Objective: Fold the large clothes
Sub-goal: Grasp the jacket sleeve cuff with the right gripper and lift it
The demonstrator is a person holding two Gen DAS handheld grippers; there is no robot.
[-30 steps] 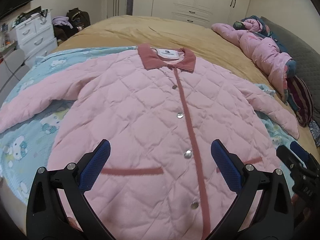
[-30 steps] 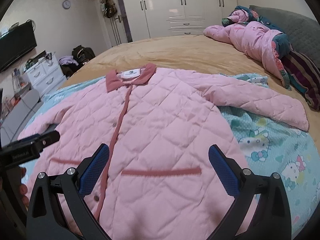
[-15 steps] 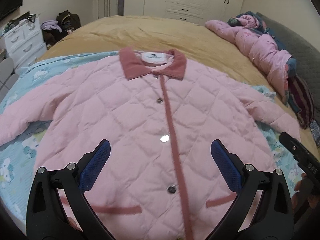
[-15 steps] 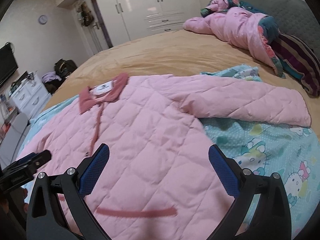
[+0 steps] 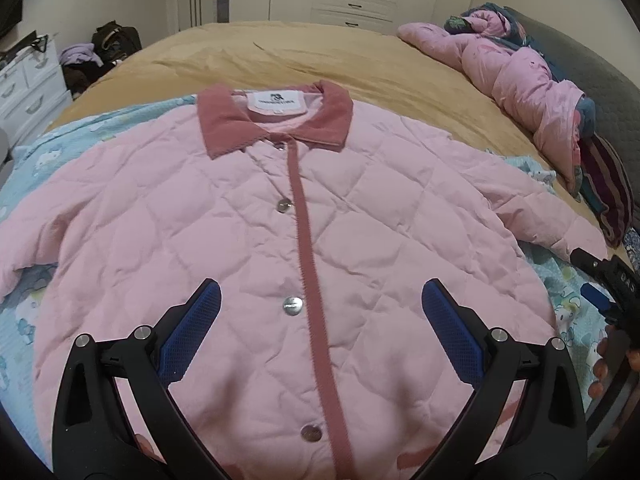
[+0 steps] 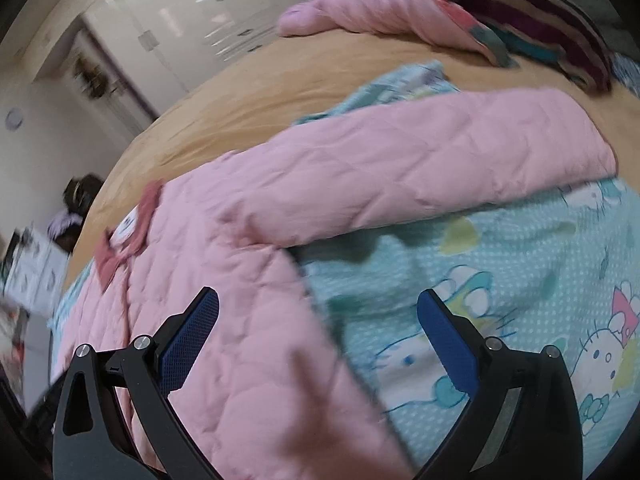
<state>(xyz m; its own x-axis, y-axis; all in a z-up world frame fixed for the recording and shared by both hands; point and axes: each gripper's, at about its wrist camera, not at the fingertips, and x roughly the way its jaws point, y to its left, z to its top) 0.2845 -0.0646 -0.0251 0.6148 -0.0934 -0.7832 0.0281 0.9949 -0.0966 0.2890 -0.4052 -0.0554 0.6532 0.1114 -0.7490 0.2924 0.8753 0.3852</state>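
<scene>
two grippers, left gripper (image 5: 320, 320) and right gripper (image 6: 318, 320), both gape wide holding nothing over the pink quilted coat (image 5: 248, 248) lying flat on the bed (image 5: 320, 56); probably best to pinch the sleeve (image 6: 440, 168) near its cuff and fold it inward

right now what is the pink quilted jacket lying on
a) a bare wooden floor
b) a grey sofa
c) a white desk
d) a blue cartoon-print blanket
d: the pink quilted jacket is spread flat on the blue cartoon-print blanket, whose cat figures show beside the jacket's sleeve in the right wrist view.
</scene>
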